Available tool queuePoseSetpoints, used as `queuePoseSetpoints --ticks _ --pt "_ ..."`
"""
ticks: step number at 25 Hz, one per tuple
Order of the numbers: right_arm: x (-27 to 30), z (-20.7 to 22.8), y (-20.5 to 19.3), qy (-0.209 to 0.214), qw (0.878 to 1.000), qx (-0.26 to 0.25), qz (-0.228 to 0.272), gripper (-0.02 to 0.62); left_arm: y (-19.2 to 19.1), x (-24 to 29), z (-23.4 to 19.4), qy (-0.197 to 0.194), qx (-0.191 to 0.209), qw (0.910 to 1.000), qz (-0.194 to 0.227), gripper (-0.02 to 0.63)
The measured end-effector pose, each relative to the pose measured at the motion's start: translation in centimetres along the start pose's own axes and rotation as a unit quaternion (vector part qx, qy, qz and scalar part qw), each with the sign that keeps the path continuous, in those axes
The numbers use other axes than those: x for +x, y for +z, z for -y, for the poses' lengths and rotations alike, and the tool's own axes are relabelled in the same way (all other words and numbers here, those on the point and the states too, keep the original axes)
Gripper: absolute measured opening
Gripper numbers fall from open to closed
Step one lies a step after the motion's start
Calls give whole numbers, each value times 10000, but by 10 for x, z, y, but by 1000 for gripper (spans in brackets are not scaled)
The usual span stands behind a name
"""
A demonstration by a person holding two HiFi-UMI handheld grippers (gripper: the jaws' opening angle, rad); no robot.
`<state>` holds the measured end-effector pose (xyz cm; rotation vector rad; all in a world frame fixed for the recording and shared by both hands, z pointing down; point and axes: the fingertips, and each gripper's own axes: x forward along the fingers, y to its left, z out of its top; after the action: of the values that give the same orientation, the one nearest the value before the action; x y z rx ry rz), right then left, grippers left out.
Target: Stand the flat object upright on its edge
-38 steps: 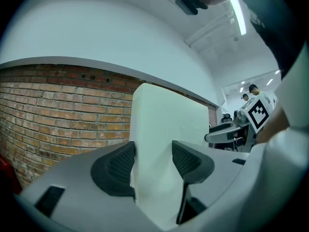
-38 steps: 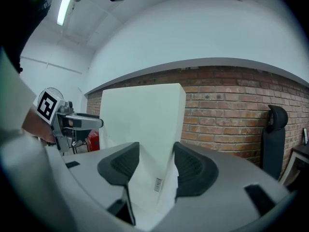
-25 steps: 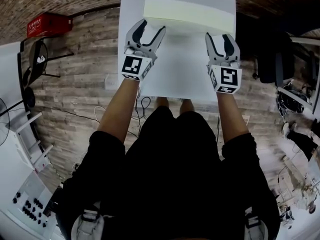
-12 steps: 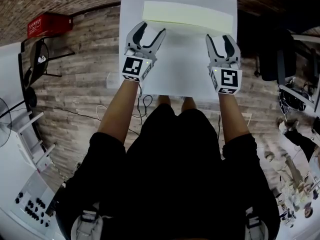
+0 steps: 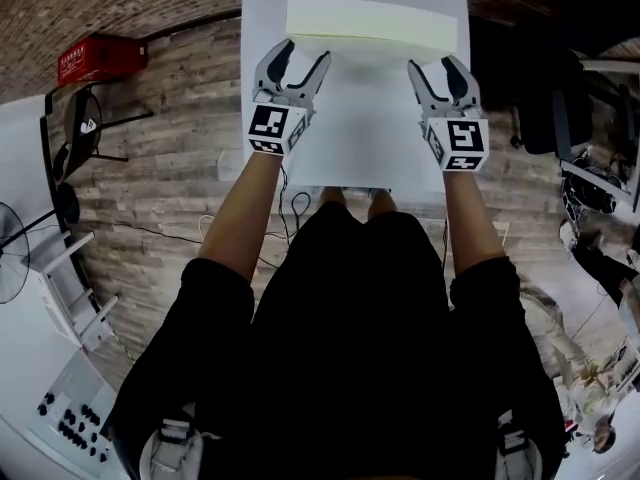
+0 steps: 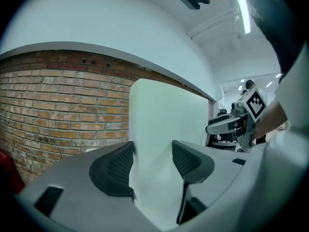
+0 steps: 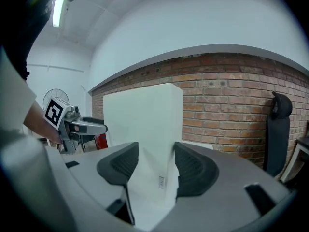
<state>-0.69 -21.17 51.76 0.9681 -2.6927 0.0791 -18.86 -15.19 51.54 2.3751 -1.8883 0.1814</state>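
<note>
The slab (image 5: 375, 28) stands upright along the table's (image 5: 360, 138) far edge, with the left gripper (image 5: 303, 53) and right gripper (image 5: 434, 63) just before it, jaws apart and empty, the right's just opening wider; release seems done, so next is backing away without nudging it.

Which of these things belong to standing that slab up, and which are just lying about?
In the job: pale slab, already upright; white table; left gripper; right gripper, jaws just opened wider, nothing between them.
Lying about: red box; black chair.

Agape: left claw (image 5: 306, 53), just-widened right claw (image 5: 433, 65)
</note>
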Motion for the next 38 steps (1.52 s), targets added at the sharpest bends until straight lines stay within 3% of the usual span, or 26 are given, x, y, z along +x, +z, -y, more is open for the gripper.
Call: queuePoseSetpoints --ticks 9,38 --pt "1 1 1 9 10000 -9 -62 247 1 1 -1 -143 -11 9997 -208 244" --pt "-1 8 12 46 9999 123 98 249 12 2 0 -242 -79 9995 -159 244"
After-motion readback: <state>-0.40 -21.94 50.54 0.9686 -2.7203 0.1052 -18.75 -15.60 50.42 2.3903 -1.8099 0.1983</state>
